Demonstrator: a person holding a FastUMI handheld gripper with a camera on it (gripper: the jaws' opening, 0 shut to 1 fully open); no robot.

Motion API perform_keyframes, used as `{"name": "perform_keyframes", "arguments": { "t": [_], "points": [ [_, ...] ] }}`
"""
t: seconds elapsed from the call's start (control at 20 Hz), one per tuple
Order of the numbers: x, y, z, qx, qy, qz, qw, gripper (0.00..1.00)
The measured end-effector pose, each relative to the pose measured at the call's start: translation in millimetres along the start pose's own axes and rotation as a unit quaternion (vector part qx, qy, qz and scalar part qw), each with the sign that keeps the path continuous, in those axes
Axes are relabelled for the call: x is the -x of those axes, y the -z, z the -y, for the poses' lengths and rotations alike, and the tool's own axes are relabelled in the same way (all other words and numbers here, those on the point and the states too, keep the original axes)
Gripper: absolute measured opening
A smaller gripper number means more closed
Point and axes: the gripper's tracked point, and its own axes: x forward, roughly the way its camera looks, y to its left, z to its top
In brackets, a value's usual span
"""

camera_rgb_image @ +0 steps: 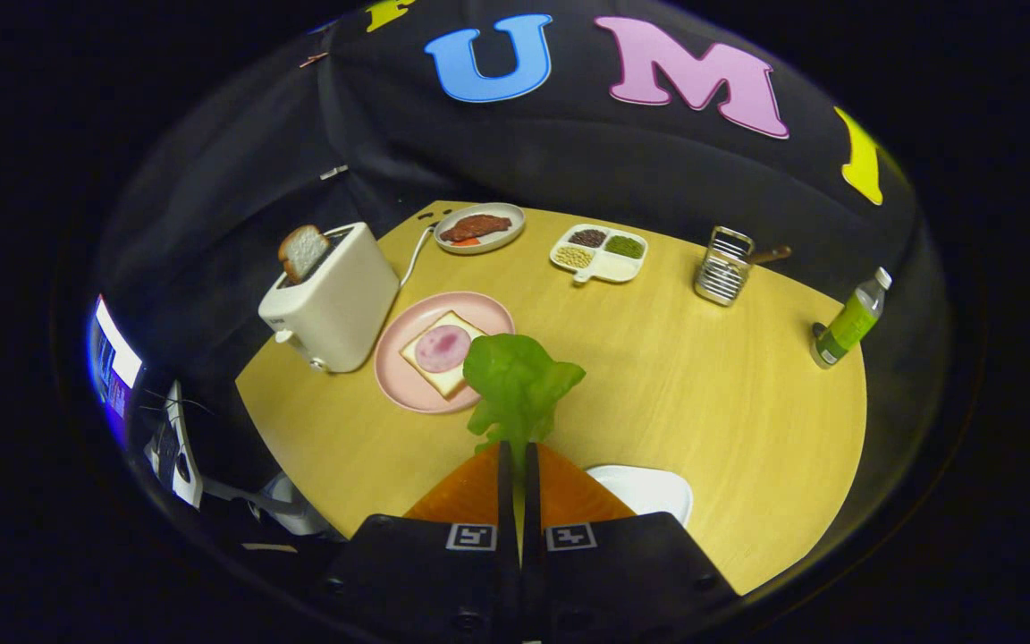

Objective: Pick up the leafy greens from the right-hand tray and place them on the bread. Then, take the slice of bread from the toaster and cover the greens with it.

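In the gripper view, we see our orange-fingered gripper (516, 456) pinched tight on the stem end of the floppy green leafy lettuce piece (519, 385), both fingers pressing on it with almost no gap left, the leaf standing up just ahead of the tips. The white square tray (649, 487) it belongs to lies beside the fingers at about four o'clock. The target, a square slice of white bread (445, 351) topped with a round pink slice of meat, sits on a round pink plate (403, 385) at about eleven o'clock from the fingertips, near, the leaf's edge overlapping the plate rim in this view. We judge the carry must go forward and slightly left. Beyond the plate at ten o'clock, the white toaster (332, 300) holds the second bread slice (302, 252) upright.
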Motion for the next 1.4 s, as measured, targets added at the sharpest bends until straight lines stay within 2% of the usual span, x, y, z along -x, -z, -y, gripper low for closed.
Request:
{"name": "perform_keyframes", "arguments": {
  "t": [0.45,0.75,0.9,1.0,1.15,1.4],
  "points": [
    [-76.2,-53.4,-72.3,0.047,-0.02,-0.011,0.999,0.05],
    [-114.4,-64.1,-86.2,0.07,-0.013,-0.033,0.997,0.05],
    [-135.4,-65.9,-81.4,0.082,0.007,-0.04,0.996,0.06],
    [-149.8,-65.2,-77.6,0.08,0.02,-0.043,0.996,0.18],
    [-150.7,-66.4,-71.5,0.079,0.035,-0.038,0.996,0.71],
    [-131.3,-81.6,-82.3,0.073,0.033,-0.01,0.997,0.71]
  ]
}}
